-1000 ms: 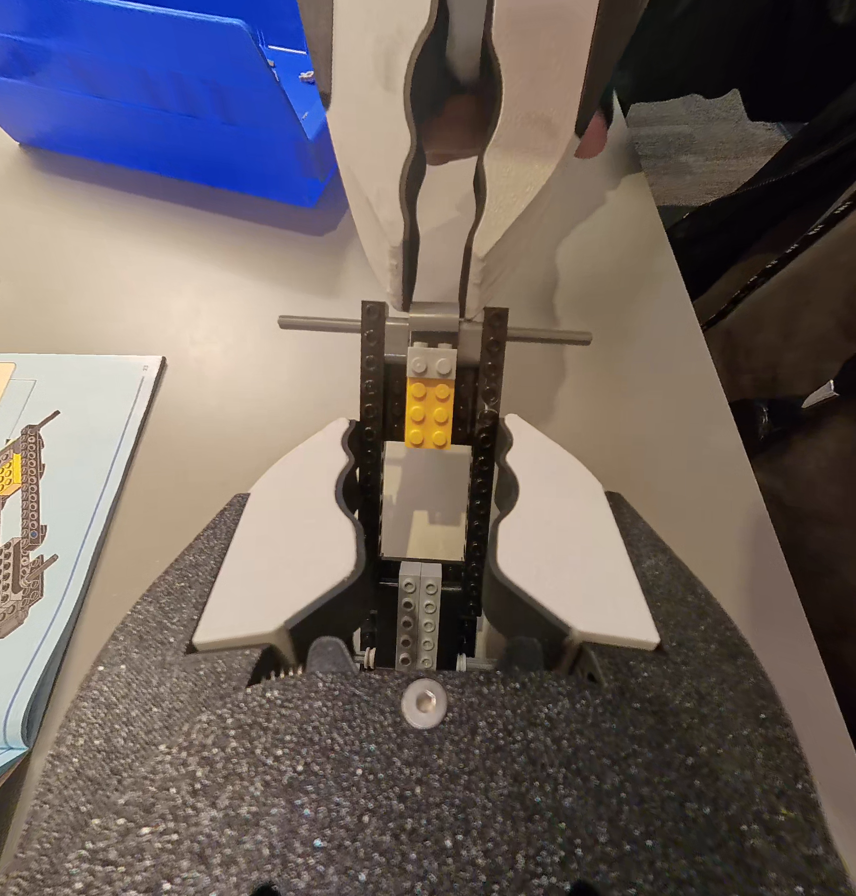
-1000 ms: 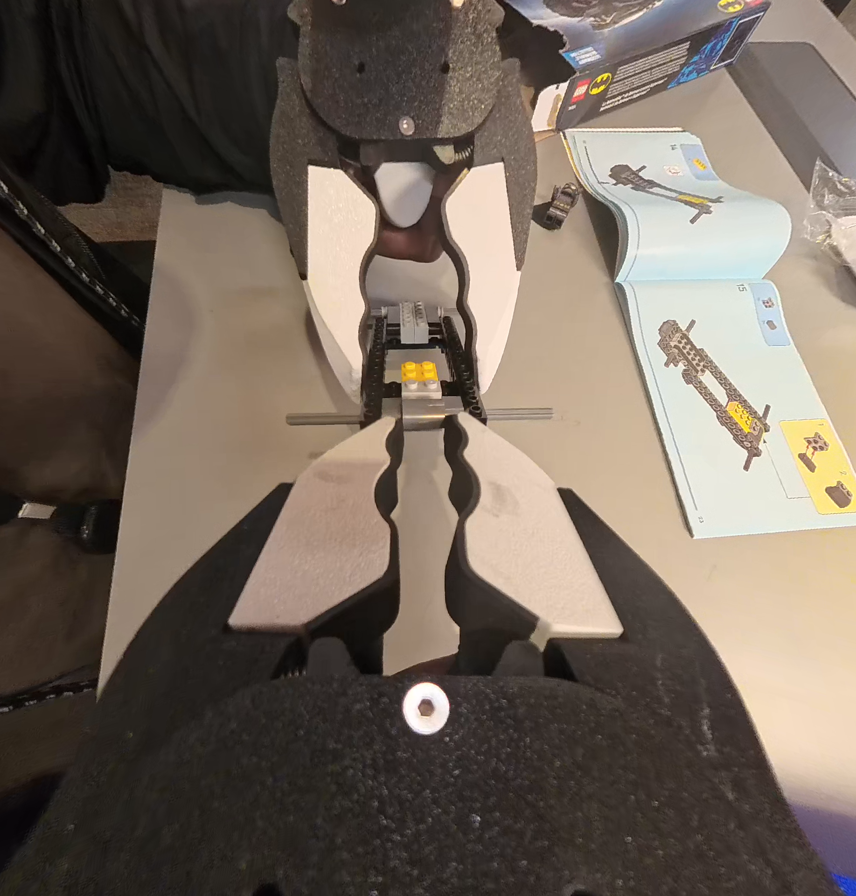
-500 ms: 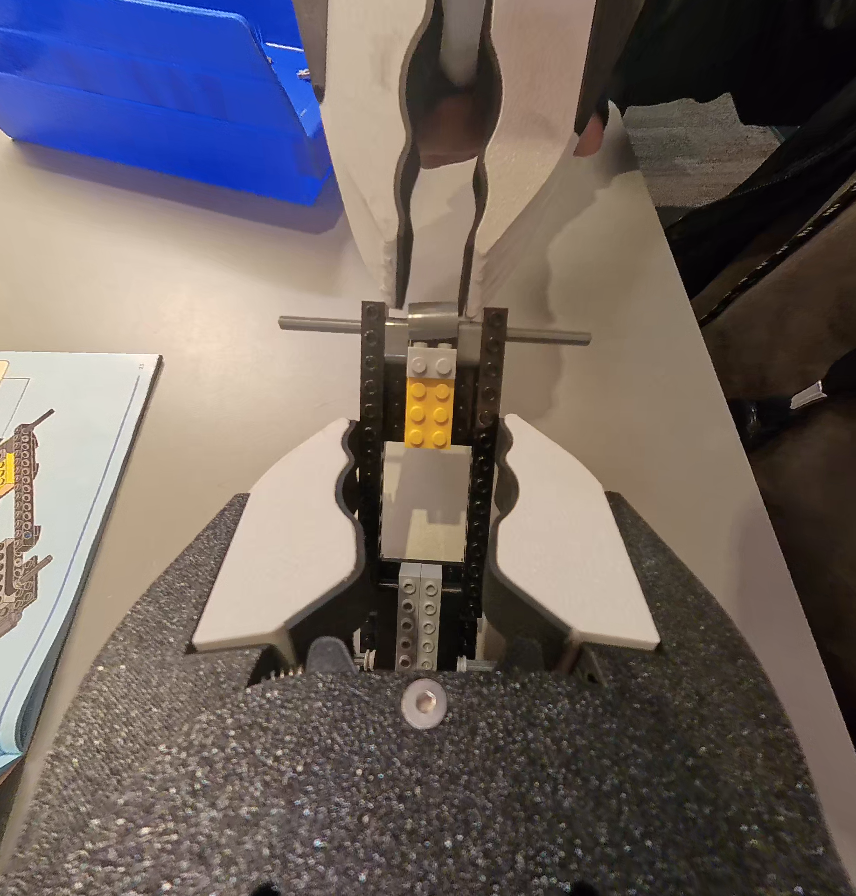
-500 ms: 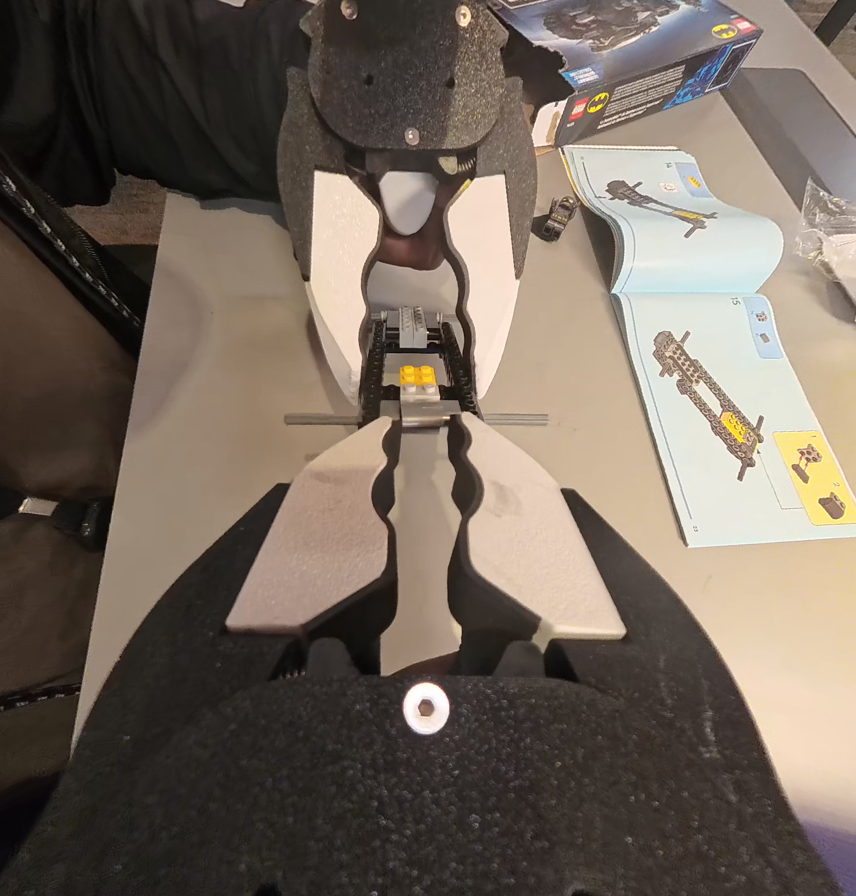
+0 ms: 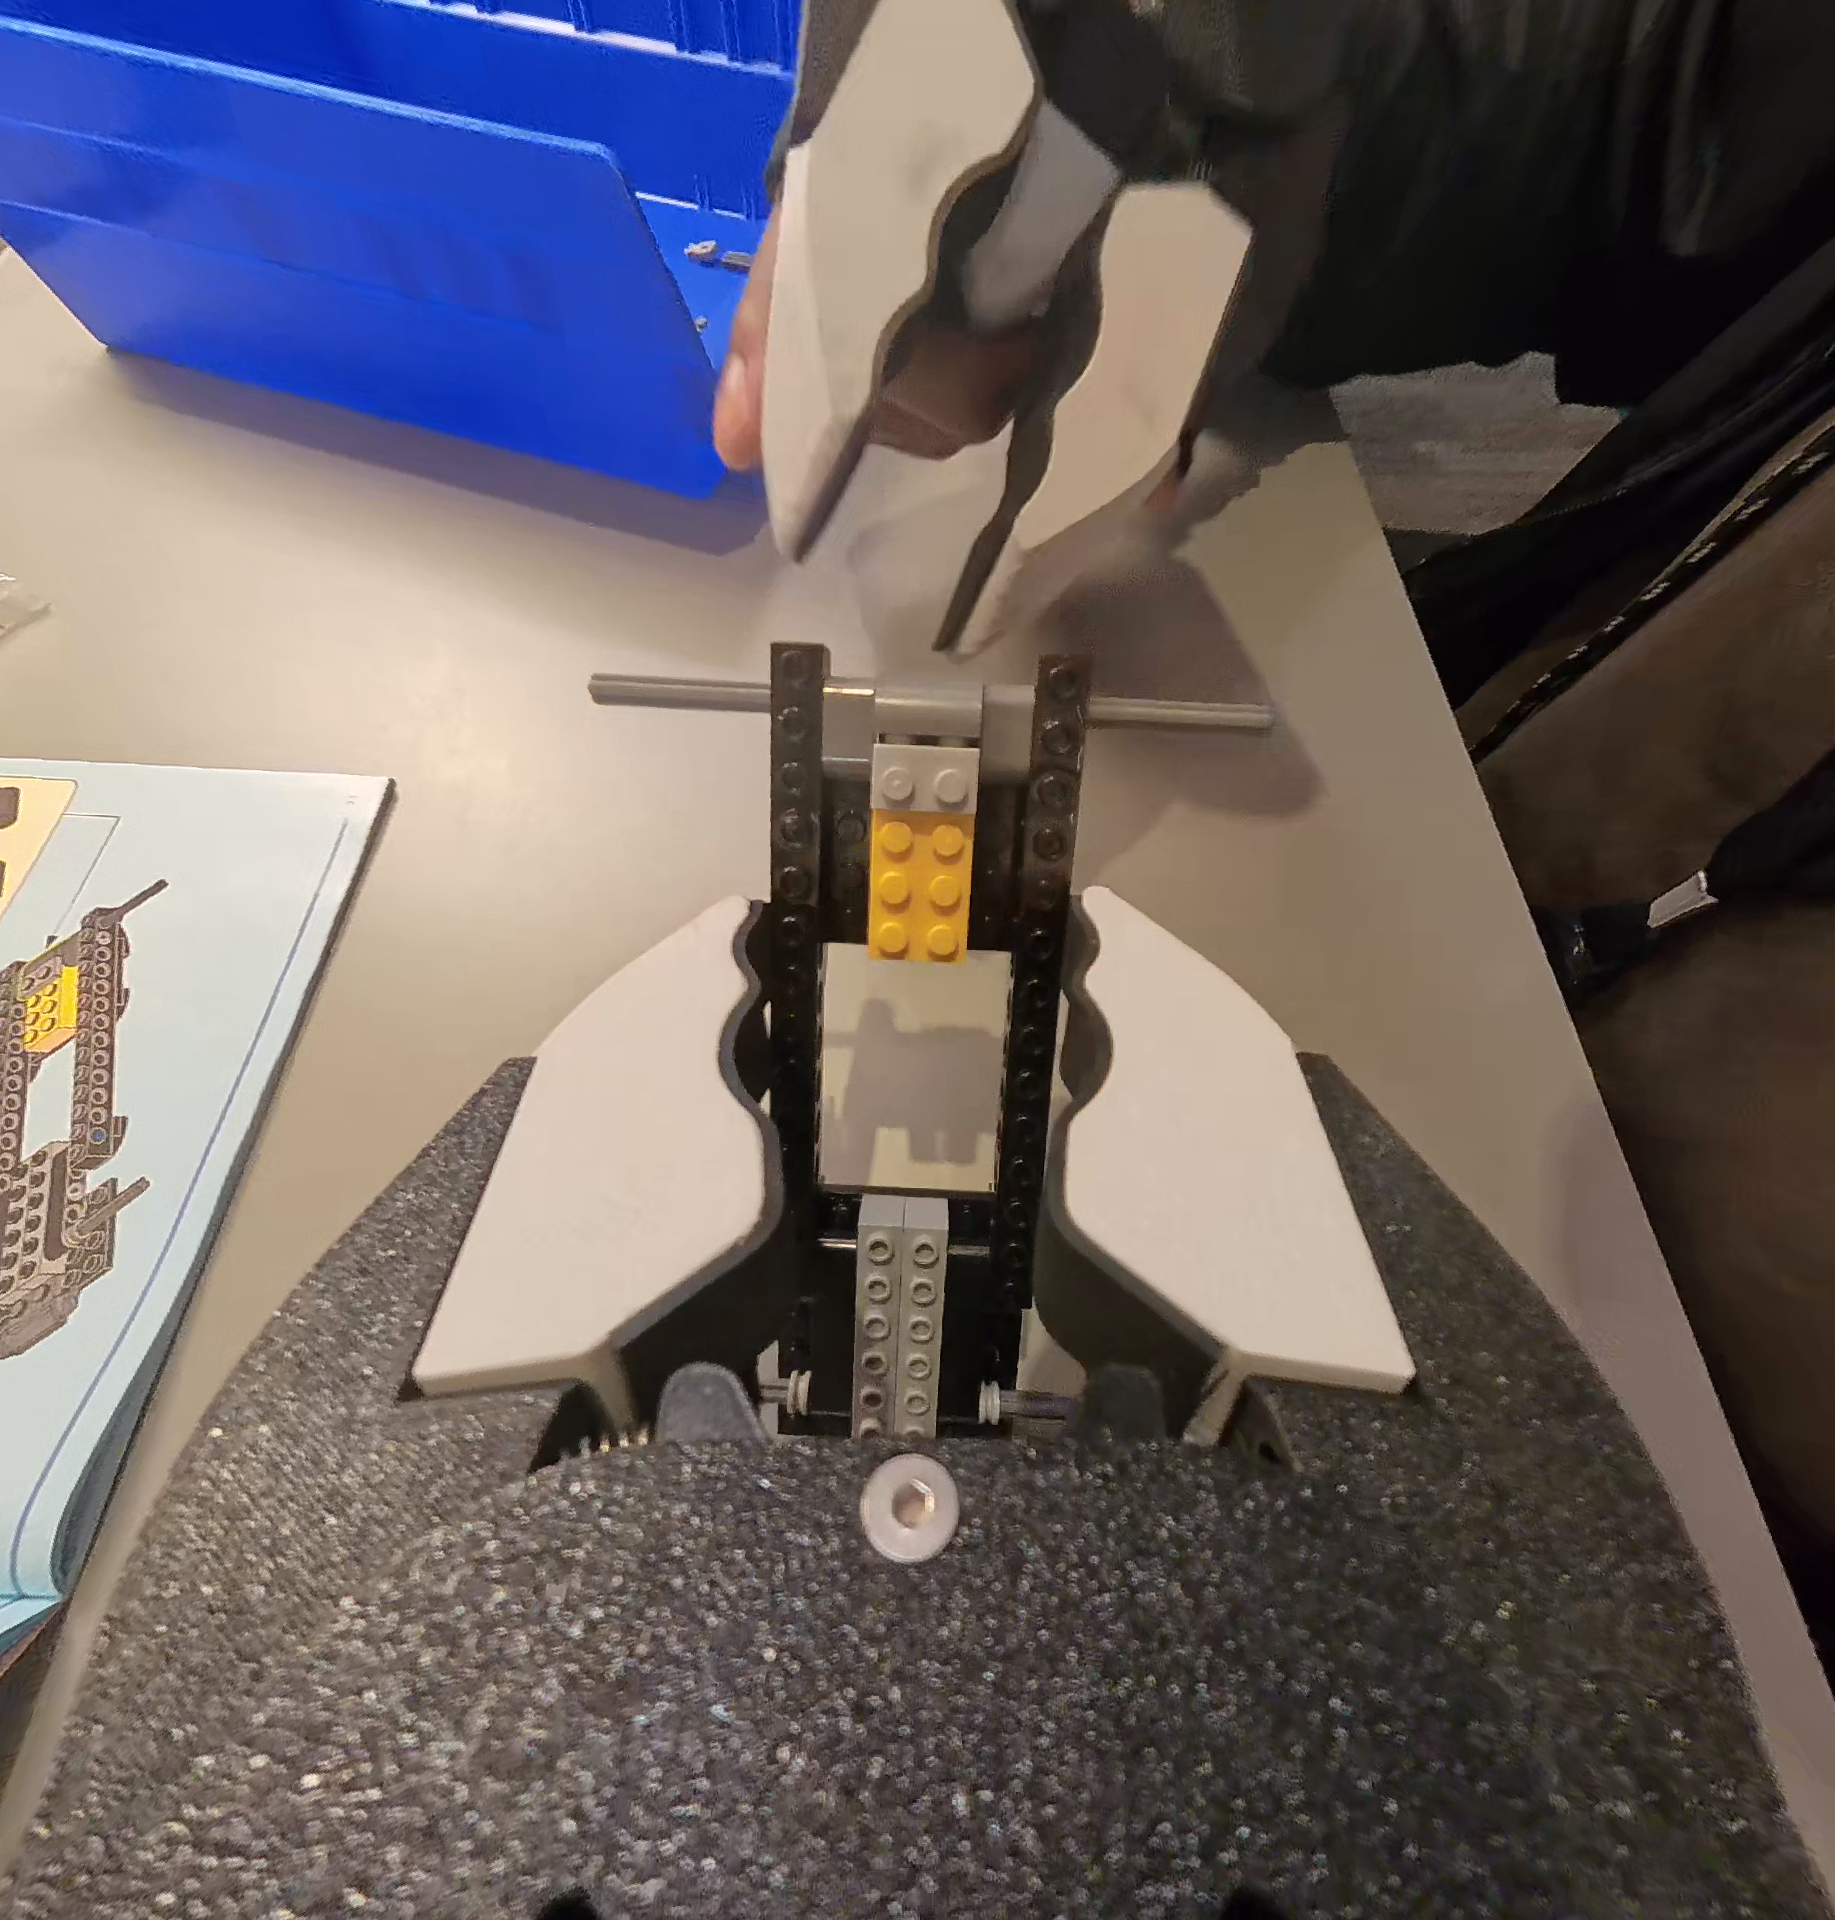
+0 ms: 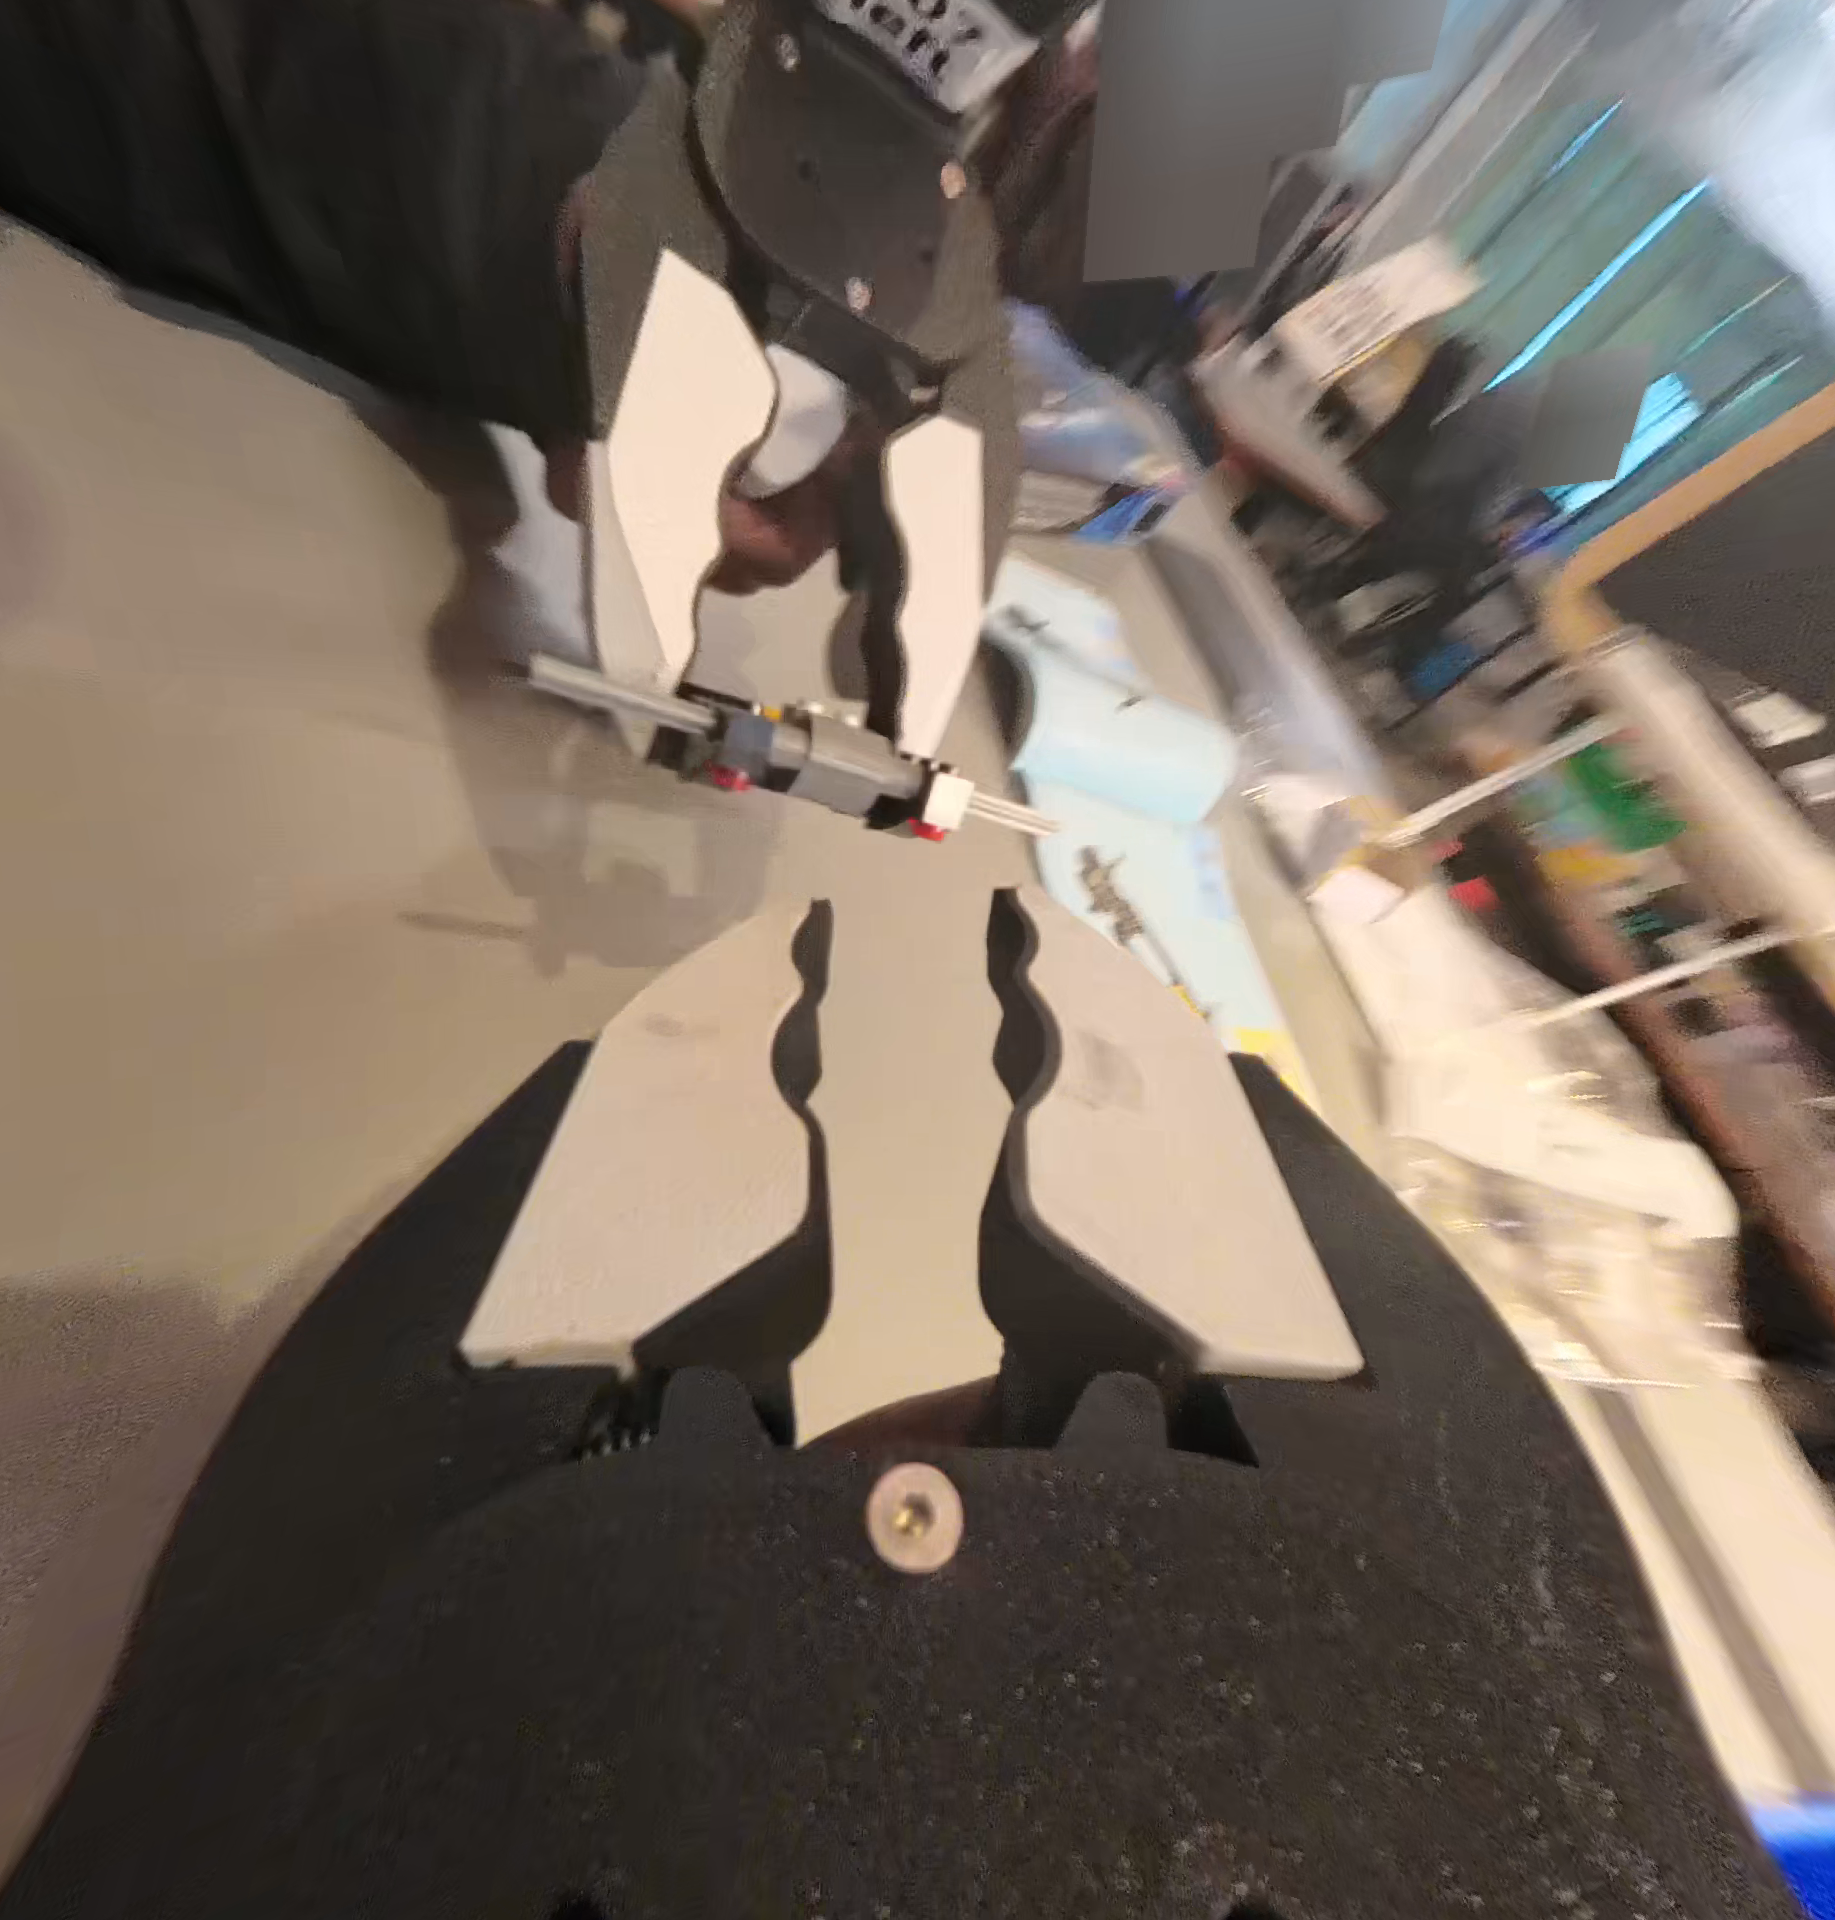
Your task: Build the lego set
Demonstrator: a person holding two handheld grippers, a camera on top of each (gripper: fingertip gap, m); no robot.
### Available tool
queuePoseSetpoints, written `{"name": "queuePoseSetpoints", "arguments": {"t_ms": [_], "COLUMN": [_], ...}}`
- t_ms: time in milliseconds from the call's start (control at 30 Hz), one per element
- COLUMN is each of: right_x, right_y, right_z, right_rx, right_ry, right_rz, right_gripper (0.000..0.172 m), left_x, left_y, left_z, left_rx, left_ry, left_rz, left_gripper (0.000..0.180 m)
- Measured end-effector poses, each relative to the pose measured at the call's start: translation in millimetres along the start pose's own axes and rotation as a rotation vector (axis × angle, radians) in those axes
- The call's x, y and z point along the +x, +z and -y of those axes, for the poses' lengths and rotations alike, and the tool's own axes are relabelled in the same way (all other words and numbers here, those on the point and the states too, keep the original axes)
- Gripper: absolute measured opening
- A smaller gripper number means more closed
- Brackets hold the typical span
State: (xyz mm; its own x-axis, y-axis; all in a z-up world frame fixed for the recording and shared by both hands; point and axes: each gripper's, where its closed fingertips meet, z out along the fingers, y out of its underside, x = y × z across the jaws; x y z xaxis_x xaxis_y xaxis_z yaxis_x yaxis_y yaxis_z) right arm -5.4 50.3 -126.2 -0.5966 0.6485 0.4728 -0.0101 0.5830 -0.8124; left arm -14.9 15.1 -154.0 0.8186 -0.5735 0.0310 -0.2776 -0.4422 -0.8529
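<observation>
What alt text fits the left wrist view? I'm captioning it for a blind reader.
The left gripper clamps a black brick frame carrying a yellow brick and grey axle; the right gripper hovers open beyond it, near a blue bin and instruction booklet.

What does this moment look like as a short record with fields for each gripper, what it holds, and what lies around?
left gripper: jaws shut on the black brick frame, pads against its two long beams
frame details: yellow plate, grey axle across the far end
right gripper: jaws open, nothing between them, lifted clear of the frame
left of frame: open instruction booklet
behind: blue bin
surface: grey table
</observation>
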Motion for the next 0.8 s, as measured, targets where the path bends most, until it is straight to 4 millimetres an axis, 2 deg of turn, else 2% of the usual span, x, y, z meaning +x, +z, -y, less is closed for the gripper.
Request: {"name": "queuePoseSetpoints", "arguments": {"t_ms": [133,300,500,800], "right_x": [1,-3,1,8], "right_y": [-5,1,8,2], "right_z": [8,14,22,39], "right_rx": [0.14,0.165,0.193,0.256], "right_ry": [-0.21,-0.455,-0.529,-0.595], "right_rz": [-0.191,-0.348,-0.424,-0.503], "right_gripper": [0.034,0.047,0.051,0.063], "left_x": [1,4,2,3], "left_y": [0,1,-1,-7], "left_z": [4,10,19,35], "left_rx": [0.029,0.068,0.115,0.165], "left_ry": [-0.016,-0.031,-0.045,-0.097], "left_rz": [-0.018,-0.043,-0.047,-0.067], "left_gripper": [0.054,0.054,0.054,0.054]}}
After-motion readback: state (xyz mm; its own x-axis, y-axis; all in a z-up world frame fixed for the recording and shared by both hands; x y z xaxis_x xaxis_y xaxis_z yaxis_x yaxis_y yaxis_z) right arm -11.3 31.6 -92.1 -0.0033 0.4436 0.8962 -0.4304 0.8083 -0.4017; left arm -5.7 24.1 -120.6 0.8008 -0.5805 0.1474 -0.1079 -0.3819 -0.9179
